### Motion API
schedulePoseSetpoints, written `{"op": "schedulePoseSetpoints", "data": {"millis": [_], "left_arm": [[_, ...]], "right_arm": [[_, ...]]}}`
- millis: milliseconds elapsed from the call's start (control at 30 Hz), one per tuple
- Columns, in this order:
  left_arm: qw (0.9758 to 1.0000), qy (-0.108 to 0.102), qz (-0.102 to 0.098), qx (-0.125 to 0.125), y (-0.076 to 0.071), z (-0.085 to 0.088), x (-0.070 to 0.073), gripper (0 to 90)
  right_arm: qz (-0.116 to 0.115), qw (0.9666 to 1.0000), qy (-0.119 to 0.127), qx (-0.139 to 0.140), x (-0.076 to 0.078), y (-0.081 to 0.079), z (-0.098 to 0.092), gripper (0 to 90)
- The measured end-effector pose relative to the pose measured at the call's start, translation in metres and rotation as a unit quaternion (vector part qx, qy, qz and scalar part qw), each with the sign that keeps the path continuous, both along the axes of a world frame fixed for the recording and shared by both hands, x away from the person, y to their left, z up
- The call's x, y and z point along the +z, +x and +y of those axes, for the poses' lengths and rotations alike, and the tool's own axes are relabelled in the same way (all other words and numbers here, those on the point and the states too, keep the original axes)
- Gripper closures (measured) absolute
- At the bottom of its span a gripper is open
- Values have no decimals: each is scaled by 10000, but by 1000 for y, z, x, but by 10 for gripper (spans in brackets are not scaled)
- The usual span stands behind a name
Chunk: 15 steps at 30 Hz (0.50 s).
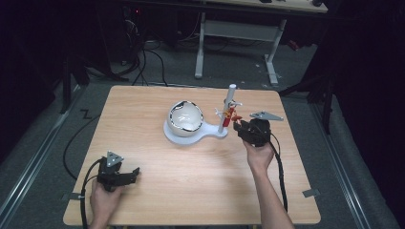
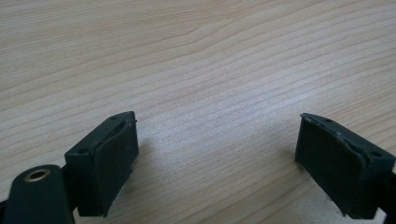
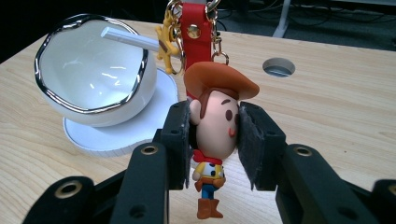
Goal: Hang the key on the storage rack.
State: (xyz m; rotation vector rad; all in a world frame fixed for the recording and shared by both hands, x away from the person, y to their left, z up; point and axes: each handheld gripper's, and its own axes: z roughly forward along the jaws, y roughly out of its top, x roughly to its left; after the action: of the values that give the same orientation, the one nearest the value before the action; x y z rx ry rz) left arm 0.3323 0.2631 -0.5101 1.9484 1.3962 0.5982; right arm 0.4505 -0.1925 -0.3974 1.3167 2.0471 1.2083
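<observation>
High view: wooden desk [image 1: 191, 191] spans centre frame. White stand [image 1: 196, 130] with glossy bowl [image 1: 186, 116] and upright post [image 1: 227, 109] sits upper centre. Left claw [image 1: 119, 172] lower left, jaws apart, empty over bare wood. Right claw [image 3: 215, 135], right of centre, clamps the head of a cowboy figure keychain [image 3: 215, 140] hanging from the post. Likely light, hard, smooth; head offers the broadest grip.

The table [image 1: 157, 186] is pale wood with fine darker grain. The bowl [image 3: 93, 74] is glossy white with a silver rim, on a white stand [image 1: 191, 133]. The figure [image 3: 215, 135] wears a brown hat, red scarf, blue trousers and brown boots — it hangs on a red strap [image 3: 196, 28] with gold rings. Both grippers [image 2: 217, 158] [image 3: 215, 144] are black.
</observation>
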Motion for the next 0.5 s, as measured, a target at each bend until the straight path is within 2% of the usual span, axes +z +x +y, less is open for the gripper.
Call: {"op": "schedulePoseSetpoints", "data": {"millis": [333, 500], "left_arm": [[10000, 8, 4, -6, 0, 0, 0, 135], [10000, 9, 3, -5, 0, 0, 0, 135]], "right_arm": [[55, 9999, -71, 45, -6, 2, 6, 655], [53, 10000, 5, 36, -7, -1, 3, 651]]}}
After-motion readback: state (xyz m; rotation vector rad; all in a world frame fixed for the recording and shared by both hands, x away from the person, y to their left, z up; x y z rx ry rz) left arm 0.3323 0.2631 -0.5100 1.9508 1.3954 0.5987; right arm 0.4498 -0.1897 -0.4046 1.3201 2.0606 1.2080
